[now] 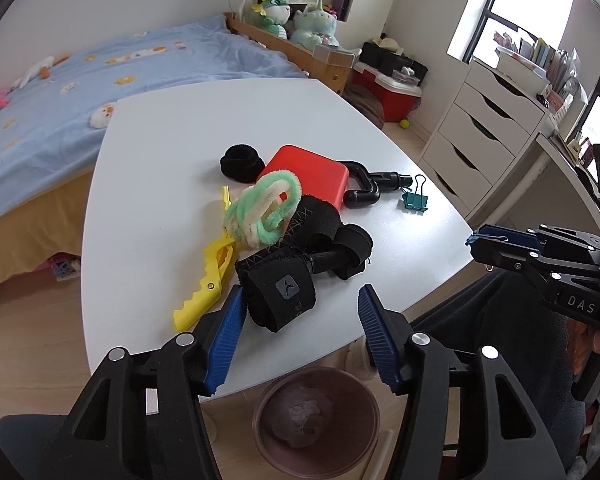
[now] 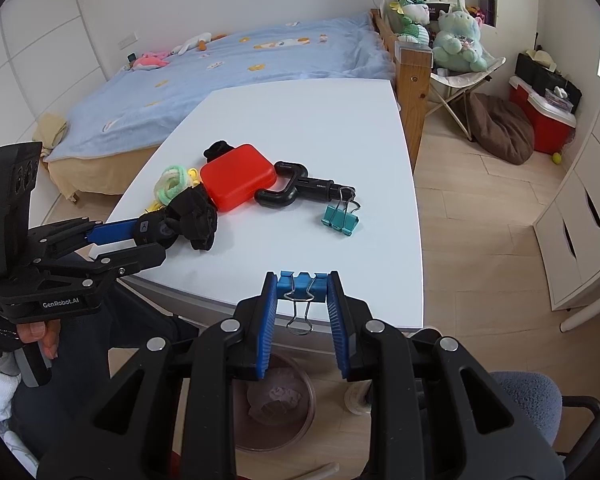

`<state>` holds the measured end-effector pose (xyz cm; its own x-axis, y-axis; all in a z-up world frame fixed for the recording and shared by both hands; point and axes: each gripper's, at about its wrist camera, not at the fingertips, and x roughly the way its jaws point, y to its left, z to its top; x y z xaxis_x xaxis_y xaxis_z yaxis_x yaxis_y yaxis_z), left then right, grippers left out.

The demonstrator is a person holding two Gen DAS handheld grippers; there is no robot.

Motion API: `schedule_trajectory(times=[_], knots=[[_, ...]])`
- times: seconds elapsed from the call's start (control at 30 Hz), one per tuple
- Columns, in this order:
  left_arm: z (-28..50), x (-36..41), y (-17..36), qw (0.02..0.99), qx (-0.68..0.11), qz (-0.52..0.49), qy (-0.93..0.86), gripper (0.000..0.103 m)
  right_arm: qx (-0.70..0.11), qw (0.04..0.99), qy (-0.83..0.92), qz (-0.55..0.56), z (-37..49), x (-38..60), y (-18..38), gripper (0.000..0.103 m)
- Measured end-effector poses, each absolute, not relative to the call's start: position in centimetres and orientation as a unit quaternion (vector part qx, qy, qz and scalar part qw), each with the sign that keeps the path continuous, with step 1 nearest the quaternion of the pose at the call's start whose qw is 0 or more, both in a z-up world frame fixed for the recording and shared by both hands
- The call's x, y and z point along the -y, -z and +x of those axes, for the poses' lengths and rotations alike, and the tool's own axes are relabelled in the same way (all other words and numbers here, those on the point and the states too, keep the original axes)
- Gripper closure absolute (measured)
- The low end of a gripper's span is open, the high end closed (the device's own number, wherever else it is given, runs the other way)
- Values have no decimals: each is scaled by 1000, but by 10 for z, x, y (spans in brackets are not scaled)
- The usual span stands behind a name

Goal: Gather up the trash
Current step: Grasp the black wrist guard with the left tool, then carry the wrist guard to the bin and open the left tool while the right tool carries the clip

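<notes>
Item 1: my left gripper point(image 1: 302, 312), jaws standing partly apart around the near end of a black strap roll point(image 1: 278, 296). The left pad lay against the roll's side; the right pad stood clear of it, so nothing was clamped.

Item 2: my right gripper point(image 2: 302, 284), jaws closed on a blue binder clip point(image 2: 300, 282), held above the near edge of the white table point(image 2: 300, 128), wire handles hanging down toward me.

Item 3: brown waste bin point(image 1: 316, 420) on the floor below the table's near edge, crumpled pale paper inside.

Item 4: table pile. I noted the strap roll joined to more black fabric, with a green and cream fuzzy loop point(image 1: 264, 208) lying on top and a yellow toothed clip point(image 1: 208, 280) just beside it on the left. Behind them sat a red case point(image 1: 312, 174), a black round cloth piece point(image 1: 240, 162) at its far left corner, and a black handle-shaped tool point(image 1: 368, 186) touching the case's right side.

Item 5: teal binder clip point(image 2: 340, 218), resting on the table at the tool's tip, apart from the pile.

Item 6: blue-covered bed point(image 2: 240, 72) beyond the table's far side.
</notes>
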<state>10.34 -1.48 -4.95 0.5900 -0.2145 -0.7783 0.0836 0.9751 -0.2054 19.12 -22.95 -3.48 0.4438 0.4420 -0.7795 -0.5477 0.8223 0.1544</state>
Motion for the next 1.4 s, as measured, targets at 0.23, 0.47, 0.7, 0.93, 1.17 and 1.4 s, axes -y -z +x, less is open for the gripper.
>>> schedule_trajectory(times=[0.23,0.47,0.7,0.93,1.17,1.4], knots=[[104,13,51,889,-446,-72,77,74,-439,848,-292,-61,191,230,36,78],[100,13,47,893,-438,-68,84,84,-438,848,-293,-61,190,229,36,78],[87,13,31,900,-421,-68,93,84,-433,848,-300,-62,185,224,31,78],[70,14,21,903,-412,-63,102,84,-426,847,-311,-65,175,222,23,78],[49,15,15,904,-410,-53,108,84,-421,844,-326,-70,162,220,18,78],[27,20,14,903,-411,-46,117,84,-414,841,-340,-76,144,219,12,78]])
